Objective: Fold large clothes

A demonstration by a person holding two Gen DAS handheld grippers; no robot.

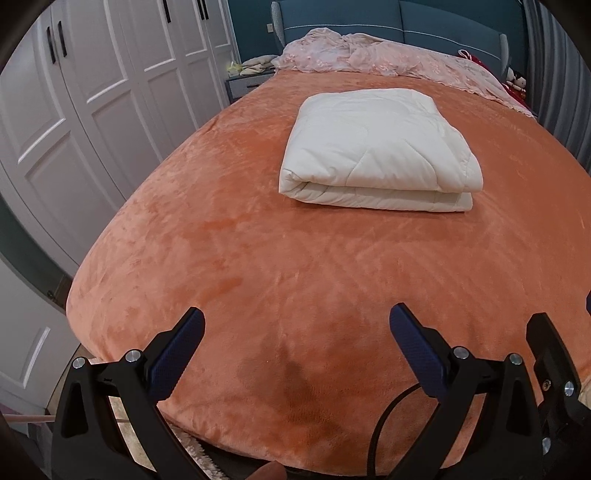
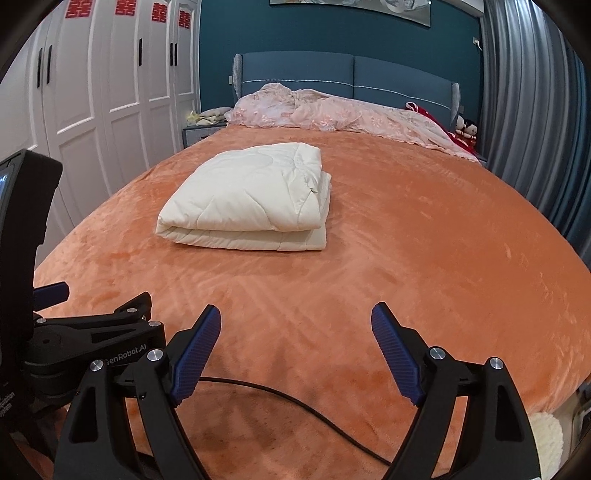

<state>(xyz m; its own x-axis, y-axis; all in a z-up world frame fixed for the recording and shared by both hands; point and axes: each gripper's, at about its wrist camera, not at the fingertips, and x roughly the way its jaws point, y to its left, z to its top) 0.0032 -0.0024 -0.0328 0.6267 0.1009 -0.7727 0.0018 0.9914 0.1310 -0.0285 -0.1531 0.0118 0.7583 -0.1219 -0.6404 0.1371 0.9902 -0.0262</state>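
Quilted cream duvet [image 1: 380, 147] folded rectangular | plush orange bedspread [image 1: 258, 277]

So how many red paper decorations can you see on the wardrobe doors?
4, in a row along the top of the white wardrobe doors in the right wrist view. More may sit beyond the frame's left edge.

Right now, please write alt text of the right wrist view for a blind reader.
A folded cream quilt lies on an orange bedspread, apart from the right gripper, whose jaws stand open and empty. A crumpled pink cover lies by the blue headboard.
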